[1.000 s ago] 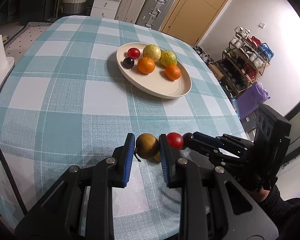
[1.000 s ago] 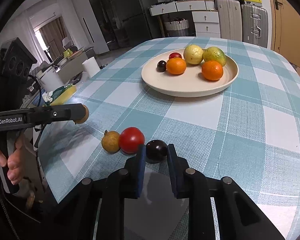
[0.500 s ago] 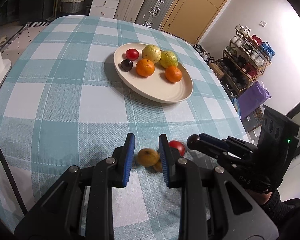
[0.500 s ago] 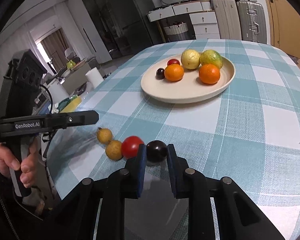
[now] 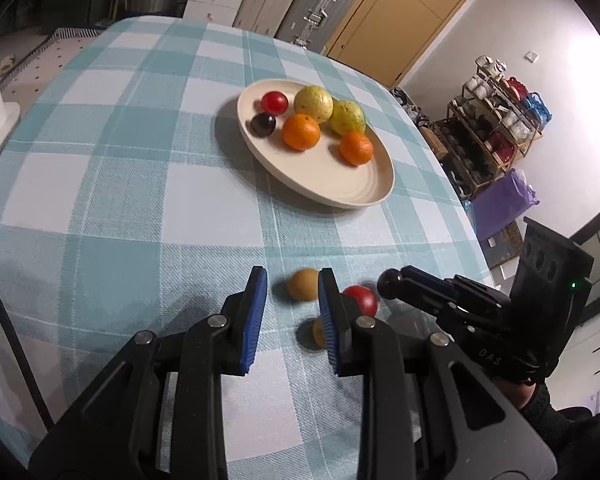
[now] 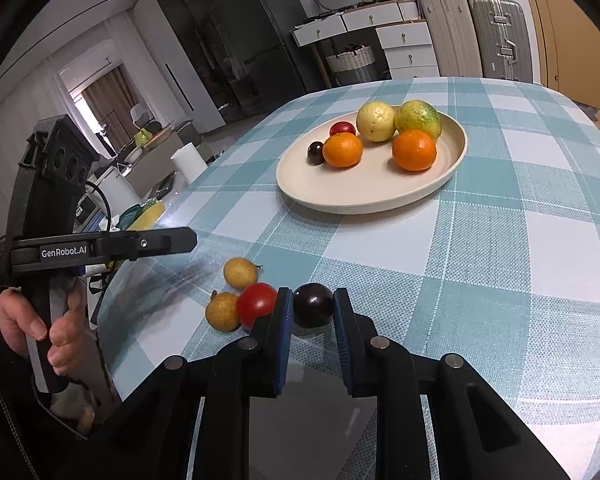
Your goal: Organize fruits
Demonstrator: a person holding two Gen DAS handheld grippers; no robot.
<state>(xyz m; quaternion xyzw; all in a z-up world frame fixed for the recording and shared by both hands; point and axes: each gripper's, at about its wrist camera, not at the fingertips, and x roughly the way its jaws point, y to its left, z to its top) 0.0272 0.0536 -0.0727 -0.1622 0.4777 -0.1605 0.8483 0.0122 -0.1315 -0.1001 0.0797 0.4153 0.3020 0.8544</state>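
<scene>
Since a second ago the brown fruit (image 5: 303,284) is no longer between the left gripper's (image 5: 291,320) pads; it is now lying on the checked cloth (image 5: 140,200) beside another brown fruit (image 6: 222,311) and the tomato (image 6: 256,304). Left jaws are standing nearly closed, holding nothing. Right gripper (image 6: 313,334) is pinching the dark plum (image 6: 313,310), angled down over the table edge. Judgement: lift it straight, carry it to the plate (image 6: 380,196), lower gently.
</scene>
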